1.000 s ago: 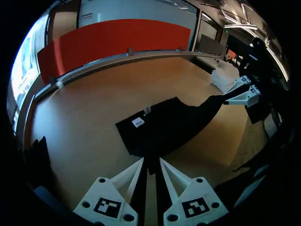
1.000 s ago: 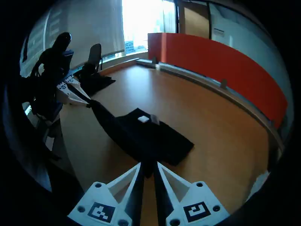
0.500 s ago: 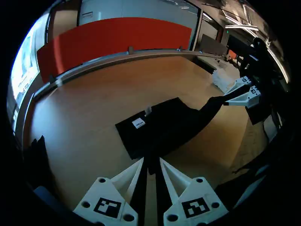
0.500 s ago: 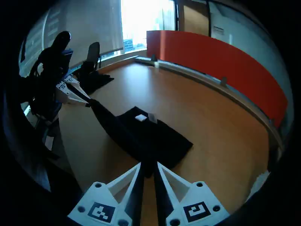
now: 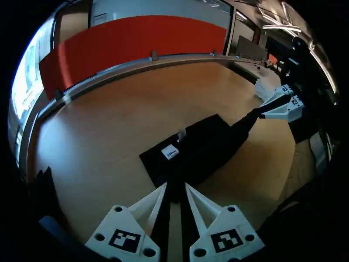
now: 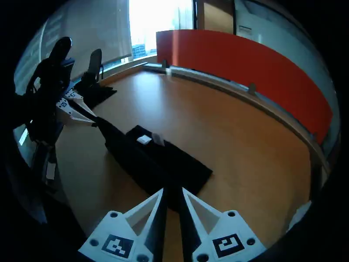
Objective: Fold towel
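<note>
Up close in the left gripper view, the left gripper point(image 5: 174, 192) pinches a corner of the black towel point(image 5: 205, 144), which lies mostly on the wooden table point(image 5: 109, 122). Likewise, in the right gripper view, the right gripper point(image 6: 172, 196) pinches another corner.

Towel point(image 5: 205, 142) corners hidden inside left tongs point(image 5: 176, 187) and right tongs point(image 6: 173, 191), label point(image 5: 169, 152) print too small, person point(image 6: 43, 91) silhouetted

Towel point(image 5: 205, 144): sits lower in the left gripper view than a second ago.
White tag point(image 5: 170, 152): moves down and rightward in the left gripper view, leftward in the right gripper view.
Lifted edge point(image 5: 244, 124): straighter, with less sag than before.
Left gripper point(image 6: 94, 124): farther left in the right gripper view.
</note>
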A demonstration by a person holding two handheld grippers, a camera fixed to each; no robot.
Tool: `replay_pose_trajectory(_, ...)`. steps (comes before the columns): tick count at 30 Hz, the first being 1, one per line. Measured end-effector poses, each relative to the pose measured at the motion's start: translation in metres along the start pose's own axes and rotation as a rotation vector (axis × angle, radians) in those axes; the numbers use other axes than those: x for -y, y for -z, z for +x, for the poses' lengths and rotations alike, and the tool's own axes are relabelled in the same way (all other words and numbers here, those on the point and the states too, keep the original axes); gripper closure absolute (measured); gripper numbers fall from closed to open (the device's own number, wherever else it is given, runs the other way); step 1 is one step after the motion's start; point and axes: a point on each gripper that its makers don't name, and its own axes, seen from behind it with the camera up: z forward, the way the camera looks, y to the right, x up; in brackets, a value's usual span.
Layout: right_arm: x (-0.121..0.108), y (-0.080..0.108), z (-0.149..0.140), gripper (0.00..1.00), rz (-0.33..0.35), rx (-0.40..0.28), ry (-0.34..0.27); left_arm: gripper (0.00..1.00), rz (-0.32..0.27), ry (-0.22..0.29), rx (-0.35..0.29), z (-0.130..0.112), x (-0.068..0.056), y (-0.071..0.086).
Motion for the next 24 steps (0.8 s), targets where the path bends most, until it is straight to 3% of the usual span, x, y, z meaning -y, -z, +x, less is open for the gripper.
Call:
replay_pose_trajectory(8, -0.012, -0.021, -0.001, 0.84, 0.005, 0.031, -0.007, 0.87, 0.005, -0.004, 0.019, 0.004, 0.012, -0.021)
replay_pose_trajectory(17, -0.02, -0.033, -0.011, 0.84, 0.019, 0.063, -0.013, 0.87, -0.001, -0.002, 0.039, -0.001, 0.016, -0.04)
replay_pose_trajectory(24, -0.027, -0.05, -0.021, 0.84, 0.017, 0.087, -0.029, 0.84, 0.028, -0.031, 0.066, -0.011, 0.024, -0.064)
